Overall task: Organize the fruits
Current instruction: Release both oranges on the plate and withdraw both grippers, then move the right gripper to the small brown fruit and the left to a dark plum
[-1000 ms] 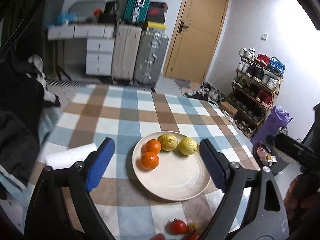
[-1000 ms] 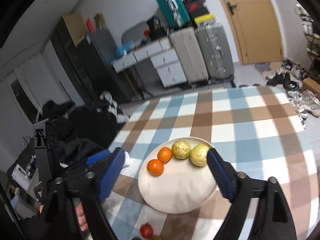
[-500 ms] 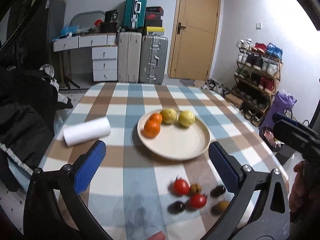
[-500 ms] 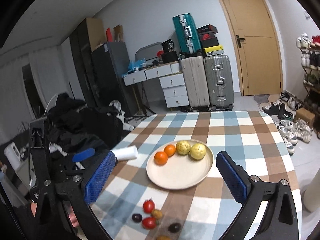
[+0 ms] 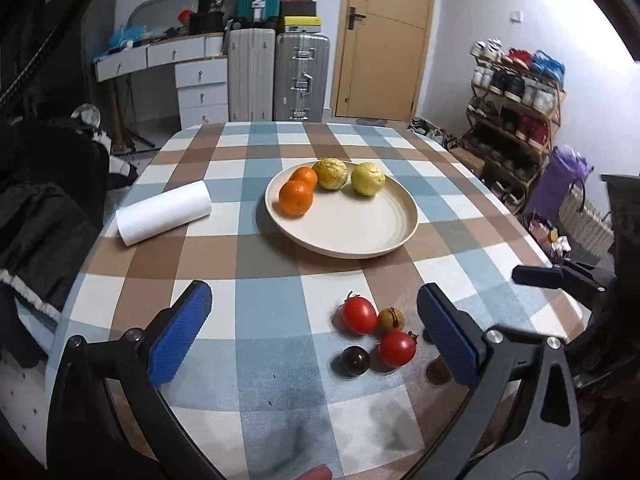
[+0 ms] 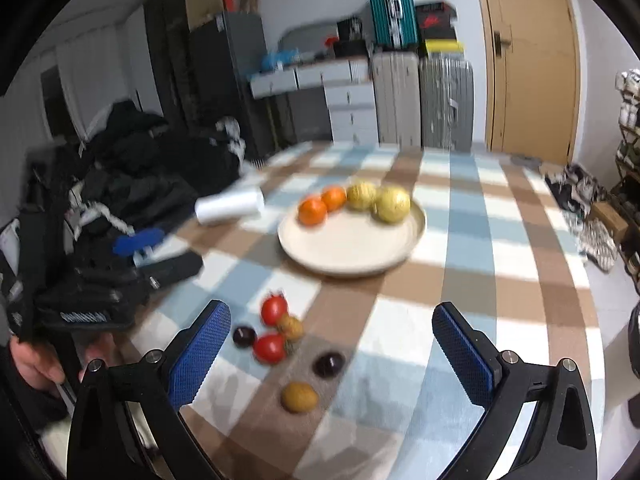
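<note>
Round table (image 5: 280,364) under a blue, brown and white checked cloth, seen from two cameras held low over its near edge. Left gripper (image 5: 314,330) spread wide, blue-padded fingers (image 5: 180,338) well apart, nothing between them, hovering above the cloth. Right gripper (image 6: 340,354) likewise wide open and empty, its view smeared by motion blur. Toward the middle of the table, a cream plate (image 5: 360,224) carrying two oranges (image 5: 296,198) touching each other on its left side, and two yellow fruits (image 5: 368,179) along its far rim, one just beside the oranges. Nearer the cameras, a loose cluster lying directly on the cloth, well apart from the plate: two red tomatoes (image 5: 359,315), a small brown fruit (image 5: 391,319) wedged between them, and a dark round fruit (image 5: 354,361) just beside the nearer tomato. In the right wrist view, another dark fruit (image 6: 329,364) and a tan-brown fruit (image 6: 299,397) a little apart from that cluster, between the open fingers. Left of the plate, a white paper roll (image 5: 164,213) lying on its side. Beyond the table, upright suitcases (image 5: 302,76), a wooden door (image 5: 386,36) and a shoe rack (image 5: 516,92) against the right wall.
</note>
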A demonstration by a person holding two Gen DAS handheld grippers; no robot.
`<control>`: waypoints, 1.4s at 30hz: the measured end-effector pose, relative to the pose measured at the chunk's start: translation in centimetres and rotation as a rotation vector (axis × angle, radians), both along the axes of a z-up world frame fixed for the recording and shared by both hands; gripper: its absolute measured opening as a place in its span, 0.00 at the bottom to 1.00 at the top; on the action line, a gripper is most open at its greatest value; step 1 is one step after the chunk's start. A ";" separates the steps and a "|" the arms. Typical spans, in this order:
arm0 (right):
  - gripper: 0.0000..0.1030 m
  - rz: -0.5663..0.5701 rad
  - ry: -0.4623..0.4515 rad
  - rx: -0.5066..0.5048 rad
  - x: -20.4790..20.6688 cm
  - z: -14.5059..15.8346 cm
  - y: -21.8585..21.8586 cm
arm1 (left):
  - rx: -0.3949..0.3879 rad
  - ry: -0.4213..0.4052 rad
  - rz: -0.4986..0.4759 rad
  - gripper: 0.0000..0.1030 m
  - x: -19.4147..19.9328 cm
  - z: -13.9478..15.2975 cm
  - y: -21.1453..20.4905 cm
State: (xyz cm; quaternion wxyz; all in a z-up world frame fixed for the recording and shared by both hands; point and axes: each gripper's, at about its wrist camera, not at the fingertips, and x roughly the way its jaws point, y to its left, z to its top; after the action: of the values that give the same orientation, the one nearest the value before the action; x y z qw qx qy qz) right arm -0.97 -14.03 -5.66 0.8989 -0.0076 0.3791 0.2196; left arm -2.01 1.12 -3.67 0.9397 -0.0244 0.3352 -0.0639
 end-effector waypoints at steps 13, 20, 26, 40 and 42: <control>0.88 0.072 0.243 -0.001 1.5 -4.6 1.2 | -0.148 0.066 0.077 1.00 1.5 -0.2 3.5; 0.66 0.101 0.302 -0.040 1.4 -6.0 2.0 | -0.177 0.054 0.093 1.00 1.3 0.2 4.3; 0.57 0.123 0.306 -0.057 1.2 -6.3 2.6 | -0.197 0.075 0.102 1.00 1.4 0.0 4.6; 0.26 0.142 0.204 -0.095 0.0 -5.0 3.2 | -0.329 0.155 0.102 1.00 2.5 -1.7 6.1; 0.26 0.125 0.187 -0.076 0.1 -4.3 2.8 | -0.344 0.190 0.096 1.00 2.9 -2.4 5.9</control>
State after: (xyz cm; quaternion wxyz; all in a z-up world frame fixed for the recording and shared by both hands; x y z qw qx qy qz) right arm -0.83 -11.20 -10.00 0.8432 -0.0449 0.4680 0.2606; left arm 0.87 7.06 -6.03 0.8878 -0.2062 0.4049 -0.0729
